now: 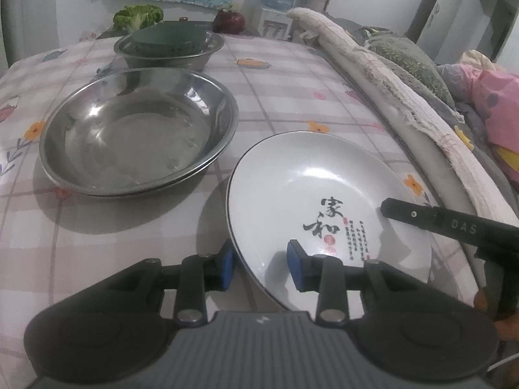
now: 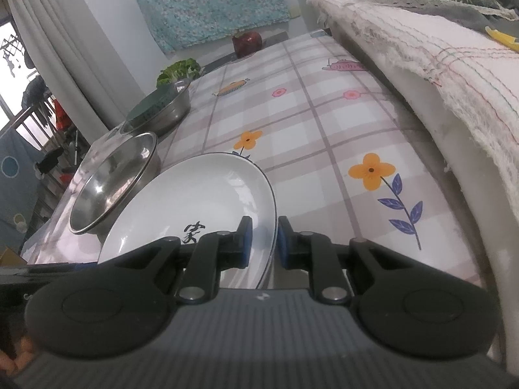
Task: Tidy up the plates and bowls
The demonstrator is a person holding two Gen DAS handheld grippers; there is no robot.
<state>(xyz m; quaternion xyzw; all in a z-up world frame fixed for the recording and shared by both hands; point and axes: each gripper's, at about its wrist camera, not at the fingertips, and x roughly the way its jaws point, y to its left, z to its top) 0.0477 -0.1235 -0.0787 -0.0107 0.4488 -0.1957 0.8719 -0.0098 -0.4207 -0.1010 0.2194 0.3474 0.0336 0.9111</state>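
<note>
A white plate point(image 1: 311, 194) with black calligraphy lies on the checked tablecloth at the near right; it also shows in the right wrist view point(image 2: 207, 191). My left gripper point(image 1: 259, 270) straddles the plate's near-left rim with a gap on both sides, open. My right gripper point(image 2: 262, 243) straddles the plate's right rim, its blue pads close to the rim with a small gap showing; one of its fingers point(image 1: 421, 218) reaches over the plate in the left wrist view. Stacked steel plates point(image 1: 139, 133) sit to the left.
A steel bowl point(image 1: 168, 48) holding a dark green bowl stands further back. Lettuce point(image 1: 138, 16) and a dark red vegetable point(image 1: 228, 21) lie at the far edge. A cloth-covered sofa edge point(image 1: 389, 90) runs along the table's right side.
</note>
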